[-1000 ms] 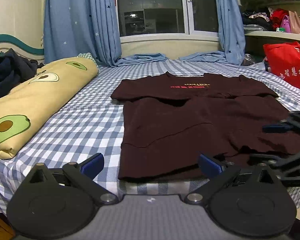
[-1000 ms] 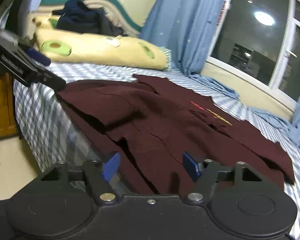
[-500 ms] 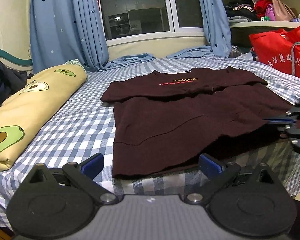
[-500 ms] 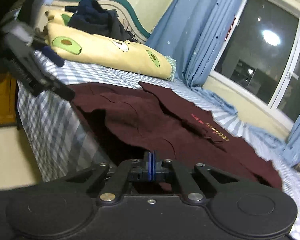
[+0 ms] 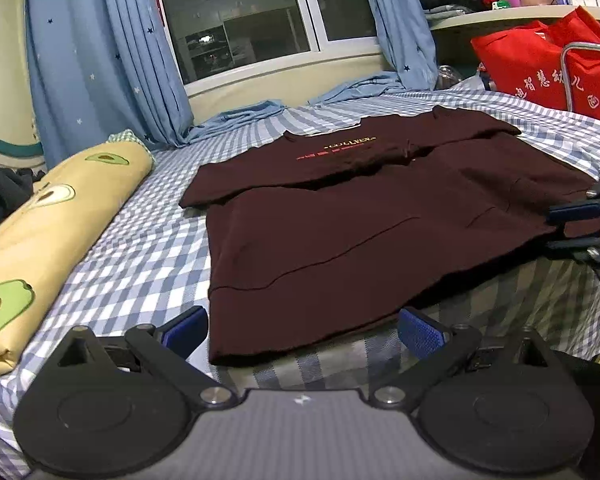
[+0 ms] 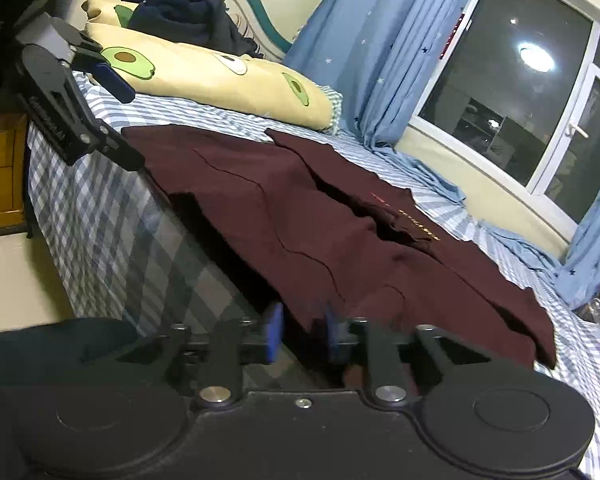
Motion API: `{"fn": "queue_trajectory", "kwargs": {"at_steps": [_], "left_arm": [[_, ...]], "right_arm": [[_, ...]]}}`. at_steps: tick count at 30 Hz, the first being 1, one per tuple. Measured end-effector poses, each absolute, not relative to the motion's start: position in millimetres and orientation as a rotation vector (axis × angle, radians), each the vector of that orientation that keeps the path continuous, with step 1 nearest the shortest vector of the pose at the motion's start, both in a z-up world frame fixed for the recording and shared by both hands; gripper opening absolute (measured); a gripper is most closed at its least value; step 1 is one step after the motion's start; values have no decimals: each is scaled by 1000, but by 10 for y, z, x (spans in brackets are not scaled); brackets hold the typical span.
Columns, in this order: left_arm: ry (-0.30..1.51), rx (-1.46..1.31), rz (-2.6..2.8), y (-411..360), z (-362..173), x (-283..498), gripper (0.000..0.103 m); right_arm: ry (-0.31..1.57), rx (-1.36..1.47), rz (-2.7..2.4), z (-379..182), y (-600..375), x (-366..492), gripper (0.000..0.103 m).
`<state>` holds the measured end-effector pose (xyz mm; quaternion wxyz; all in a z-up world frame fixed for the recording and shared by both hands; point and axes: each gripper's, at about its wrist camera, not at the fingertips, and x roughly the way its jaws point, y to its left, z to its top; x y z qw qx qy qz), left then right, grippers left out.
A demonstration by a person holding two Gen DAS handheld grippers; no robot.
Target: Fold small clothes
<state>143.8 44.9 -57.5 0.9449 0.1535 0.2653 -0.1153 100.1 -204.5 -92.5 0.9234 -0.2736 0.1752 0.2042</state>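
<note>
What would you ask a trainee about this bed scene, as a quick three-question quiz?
1. True or false: the left gripper is clamped shut on the maroon shirt.
2. What is printed on the yellow pillow? A avocados, B stars, C stripes.
3. Fill in: the curtains by the window are ___ with small stars.

Key
1. False: the left gripper's jaws stand wide apart in front of the maroon shirt's near hem.
2. A.
3. Blue.
</note>
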Motion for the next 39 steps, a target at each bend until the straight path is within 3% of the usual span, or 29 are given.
{"fn": "queue_trajectory", "kwargs": {"at_steps": [2, 4, 14, 15, 17, 20, 21, 24, 36, 39], "left_arm": [[546, 305, -238, 439, -592, 1471, 102], [547, 306, -243, 413, -607, 1495, 102], [551, 322, -282, 280, -648, 1541, 102], [552, 322, -288, 265, -653, 1541, 102], [552, 331, -305, 225, -669, 1540, 102], [545, 353, -331, 147, -697, 1511, 102], [542, 355, -340, 118, -704, 1502, 102], [518, 349, -355, 27, -712, 1480, 102], [471, 369, -369, -380, -750, 1631, 102], [486, 325, -309, -284, -722, 1758, 95]], "right_arm": [[361, -591, 408, -963, -2129, 928, 44], [358, -644, 383, -1032, -2205, 851, 66], [413, -854, 161, -1406, -2488, 973, 80], [417, -882, 147, -1442, -2493, 1003, 78], [419, -902, 122, -1467, -2519, 1035, 64], [426, -888, 122, -1398, -2573, 1022, 38], [421, -883, 114, -1353, -2592, 1006, 23], [419, -802, 117, -1162, -2702, 991, 4], [244, -526, 90, -275, -2815, 1156, 3], [219, -515, 79, -204, -2824, 1183, 3]]}}
